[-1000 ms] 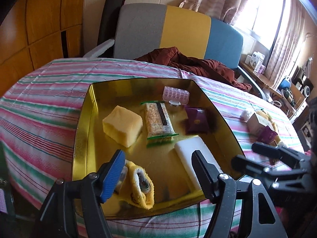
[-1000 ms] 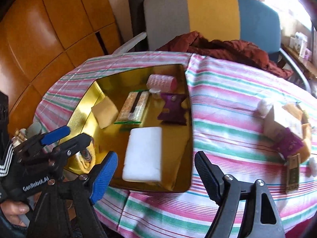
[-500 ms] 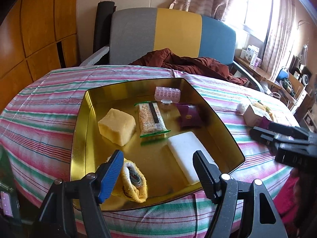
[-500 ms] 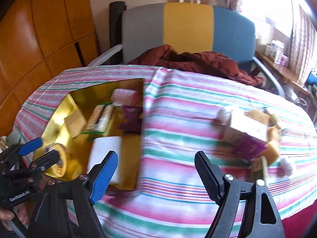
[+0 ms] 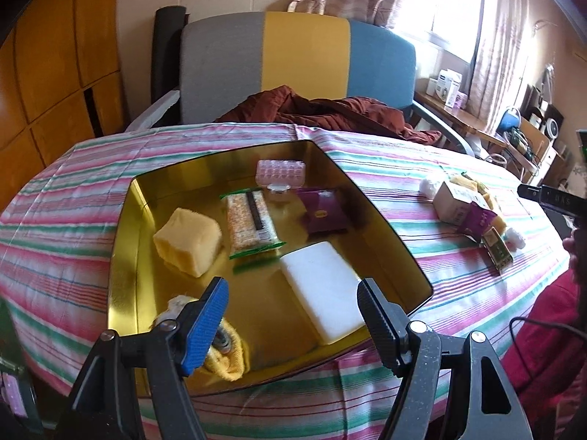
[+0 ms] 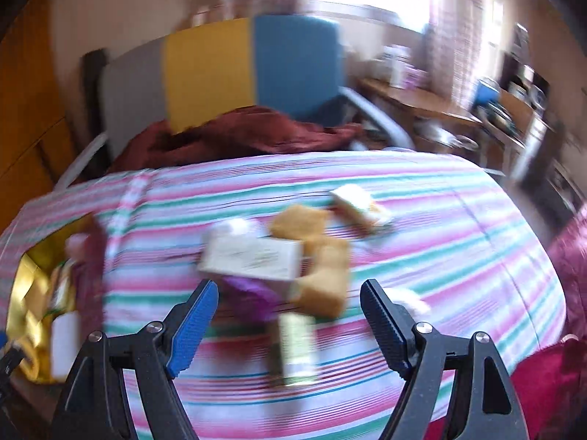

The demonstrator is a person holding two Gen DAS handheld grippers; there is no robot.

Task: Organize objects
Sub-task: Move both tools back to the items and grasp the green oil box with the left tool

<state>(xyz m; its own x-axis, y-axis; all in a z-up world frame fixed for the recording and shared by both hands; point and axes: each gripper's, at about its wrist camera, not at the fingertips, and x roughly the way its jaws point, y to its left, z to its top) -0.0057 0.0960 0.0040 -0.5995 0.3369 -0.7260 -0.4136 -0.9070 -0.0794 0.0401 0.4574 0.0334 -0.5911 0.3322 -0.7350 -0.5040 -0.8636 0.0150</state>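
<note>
Presently empty and open, the right gripper (image 6: 288,313) should settle squarely over the crumpled purple foil packet (image 6: 253,295) just ahead before closing.

The right gripper (image 6: 290,321) (empty) has swung from over the gold tray (image 6: 25,275) to the loose pile (image 6: 279,253).

The tablecloth (image 5: 66,198) has stripes of pink, green and white, and the tray (image 5: 121,256) in the middle of the left wrist frame is shiny gold. Inside the tray lie a yellow sponge (image 5: 187,236), a white block (image 5: 323,289), a dark purple packet (image 5: 324,212), a pale pink roller (image 5: 280,172) and a snack pack (image 5: 249,220) with green edges. At the top of the frame the chair back (image 5: 304,55) has grey, yellow and blue panels, with a dark red cloth (image 5: 330,110) below it.
</note>
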